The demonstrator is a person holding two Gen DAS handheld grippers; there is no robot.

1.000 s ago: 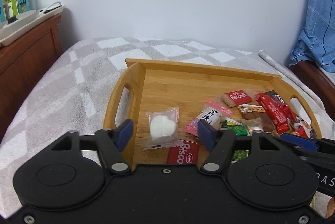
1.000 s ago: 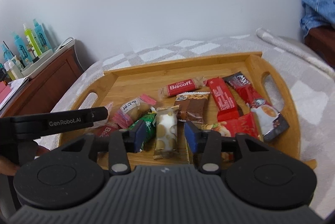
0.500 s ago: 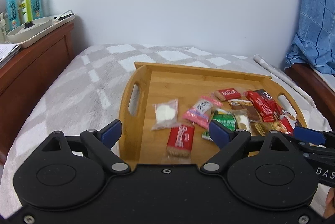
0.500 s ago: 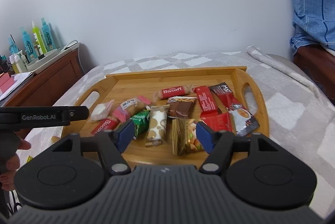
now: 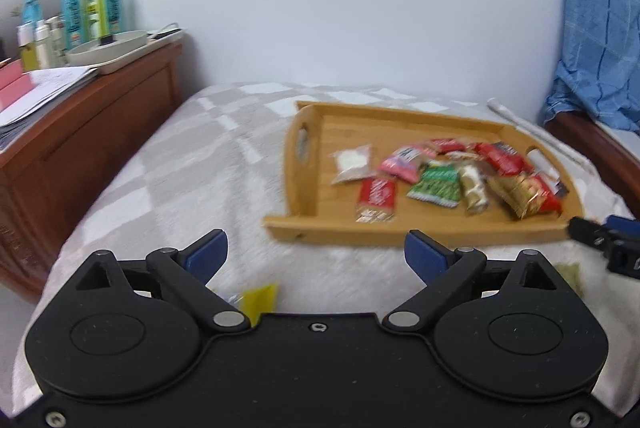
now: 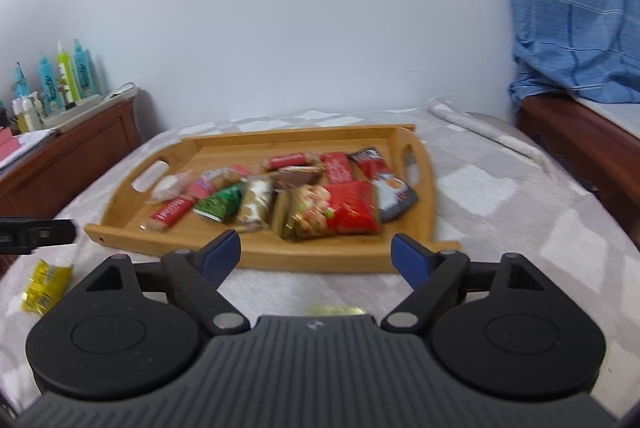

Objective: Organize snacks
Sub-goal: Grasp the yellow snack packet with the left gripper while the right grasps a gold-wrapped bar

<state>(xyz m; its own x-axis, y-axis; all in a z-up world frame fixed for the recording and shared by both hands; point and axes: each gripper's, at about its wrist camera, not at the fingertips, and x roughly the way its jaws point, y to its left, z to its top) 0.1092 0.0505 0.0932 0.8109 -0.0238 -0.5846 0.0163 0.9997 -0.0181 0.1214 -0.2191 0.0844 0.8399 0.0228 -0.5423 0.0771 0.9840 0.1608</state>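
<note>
Hovering short of the tray (image 6: 256, 256), the left gripper (image 5: 316, 252) and right gripper (image 6: 316, 254) are both opening, nothing between the jaws. Snacks (image 6: 280, 196) crowd the tray at twelve o'clock; a yellow packet (image 6: 46, 286) lies loose on the blanket (image 6: 500, 212) at nine. Risk: that stray gets overlooked, or a grab into the overlapping pile drags neighbours along.

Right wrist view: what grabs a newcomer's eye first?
A wooden tray on the checked bedspread, with a jumble of snack packets crowded along its near side. Both the right gripper and the left gripper hang short of the tray, jaws opening with nothing between them. One yellow packet lies loose on the bedspread, outside the tray's near left corner.
</note>
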